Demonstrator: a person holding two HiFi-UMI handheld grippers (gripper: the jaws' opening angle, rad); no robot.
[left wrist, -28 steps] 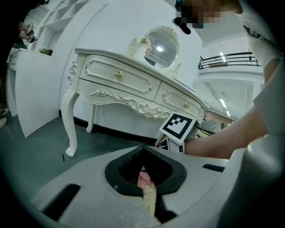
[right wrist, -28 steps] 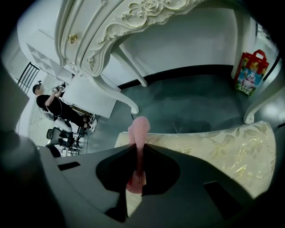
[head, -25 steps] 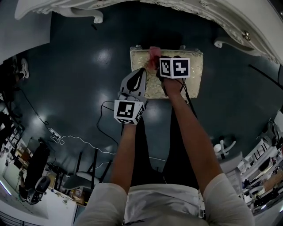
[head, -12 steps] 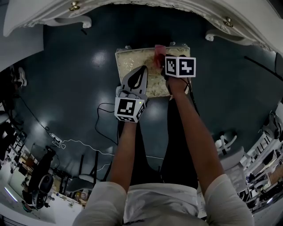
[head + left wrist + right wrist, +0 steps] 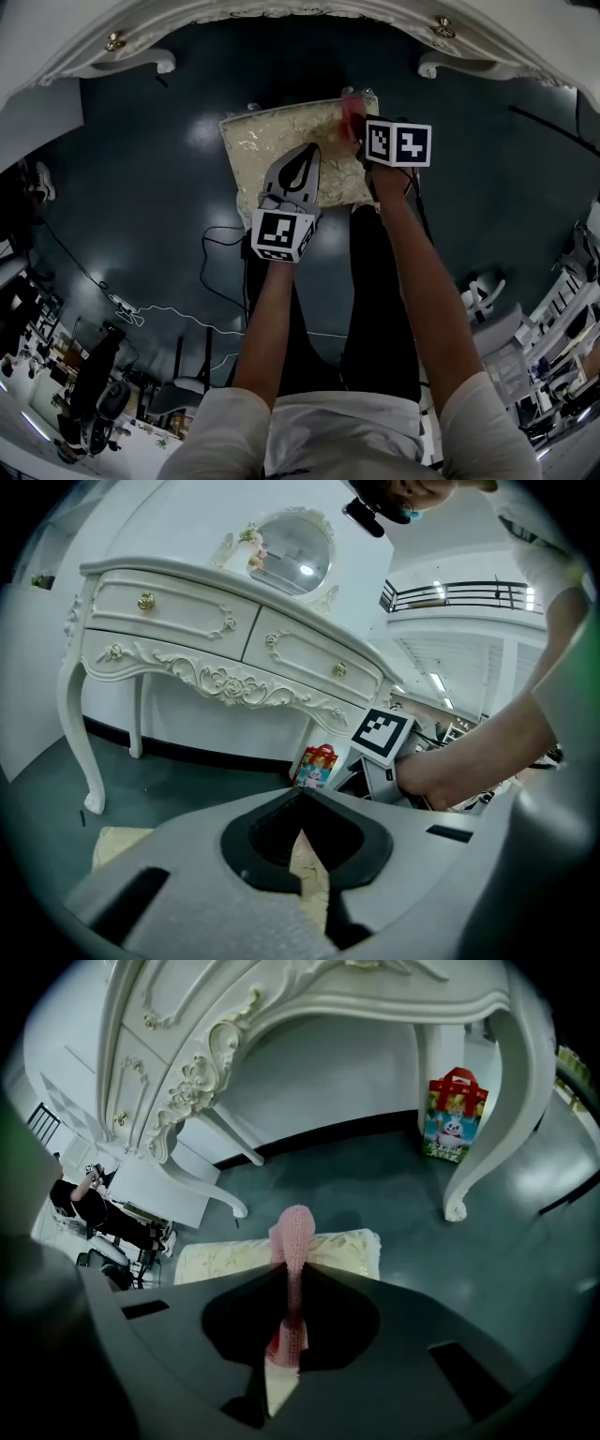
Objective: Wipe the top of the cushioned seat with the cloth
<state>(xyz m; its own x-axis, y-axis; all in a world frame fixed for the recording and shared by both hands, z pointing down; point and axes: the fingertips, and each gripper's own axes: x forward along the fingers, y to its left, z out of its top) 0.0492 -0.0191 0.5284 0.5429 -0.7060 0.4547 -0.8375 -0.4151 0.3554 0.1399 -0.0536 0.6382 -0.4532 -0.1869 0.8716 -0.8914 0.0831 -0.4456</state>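
The seat stands on the dark floor at 12 o'clock from the person, just short of the white dresser that arcs across the top of the head view. Its cream, patterned top faces up.

The right gripper is at the seat's 2 o'clock corner. Its jaws are clamped on the pink cloth, which runs as a narrow upright fold between them and sticks out past their tips. In the head view the cloth lies at that same far right corner of the seat, just ahead of the gripper's marker cube. Whether it presses on the cushion cannot be told.

The left gripper is over the seat's near half, toward 6 o'clock, pointing to 12. Its jaws are together with nothing between them; only a thin slit stays, through which the seat's fabric shows. Contact with the cushion cannot be told.

From the left gripper view the right gripper's cube sits at 1 o'clock, and a bright gift bag stands on the floor under the dresser. A cable loops on the floor at the person's 9 o'clock.
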